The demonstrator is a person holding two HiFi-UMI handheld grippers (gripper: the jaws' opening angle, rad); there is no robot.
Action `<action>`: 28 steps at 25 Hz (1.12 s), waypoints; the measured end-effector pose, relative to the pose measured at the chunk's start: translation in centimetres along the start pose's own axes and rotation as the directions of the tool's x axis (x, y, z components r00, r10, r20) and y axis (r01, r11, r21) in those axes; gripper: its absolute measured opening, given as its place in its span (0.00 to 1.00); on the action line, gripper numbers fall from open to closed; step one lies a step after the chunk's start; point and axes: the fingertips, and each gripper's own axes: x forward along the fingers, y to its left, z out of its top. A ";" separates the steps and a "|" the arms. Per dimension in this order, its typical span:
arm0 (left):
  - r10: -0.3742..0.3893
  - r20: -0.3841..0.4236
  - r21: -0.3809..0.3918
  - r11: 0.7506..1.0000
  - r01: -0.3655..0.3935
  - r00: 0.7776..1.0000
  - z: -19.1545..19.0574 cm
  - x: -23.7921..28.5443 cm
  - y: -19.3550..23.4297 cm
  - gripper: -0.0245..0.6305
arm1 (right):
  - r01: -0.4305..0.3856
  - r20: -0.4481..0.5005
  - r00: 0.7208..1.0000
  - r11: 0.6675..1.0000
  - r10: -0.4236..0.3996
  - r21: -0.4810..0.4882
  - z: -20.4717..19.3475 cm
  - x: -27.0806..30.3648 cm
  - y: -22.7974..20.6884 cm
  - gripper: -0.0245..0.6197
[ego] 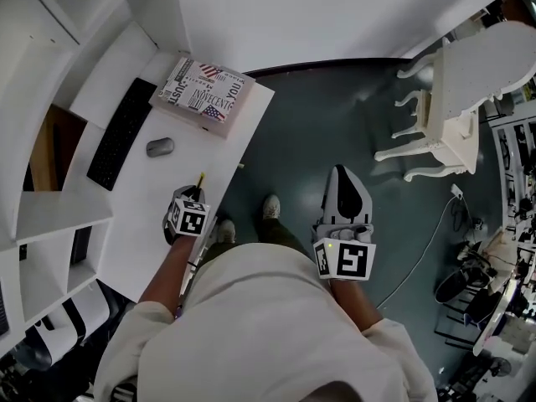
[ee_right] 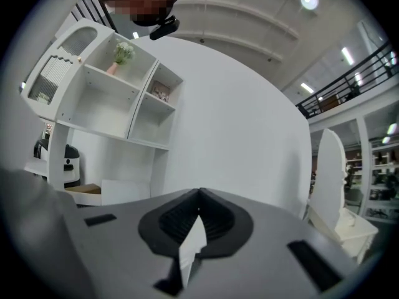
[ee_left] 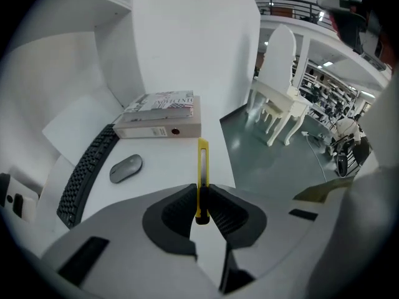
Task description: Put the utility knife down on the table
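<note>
A slim yellow utility knife stands out from between the black pads of my left gripper, which is shut on its black rear end. In the head view the left gripper hangs over the near right part of the white table, and the knife's yellow tip points toward the far end. My right gripper is out over the dark floor, away from the table. In its own view the right gripper has its pads together at the tips, with nothing between them.
On the table lie a grey mouse, a black keyboard at the left and a printed box at the far end. A white chair stands on the floor to the right. White shelves line the left.
</note>
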 end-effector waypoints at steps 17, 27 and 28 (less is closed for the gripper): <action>-0.038 -0.242 0.028 0.999 0.046 0.969 -1.4 8.7 -0.5 0.12 | 0.086 -0.103 0.991 0.996 -0.083 0.022 -3.9 2.9 -6.0 0.05; -0.061 -0.339 0.009 0.998 0.068 0.939 -2.7 10.0 -1.0 0.12 | 0.096 -0.130 0.987 0.994 -0.090 0.043 -4.9 3.9 -7.5 0.05; -0.062 -0.345 0.011 0.998 0.070 0.937 -2.7 10.0 -1.0 0.12 | 0.097 -0.132 0.987 0.994 -0.090 0.046 -5.0 4.0 -7.6 0.04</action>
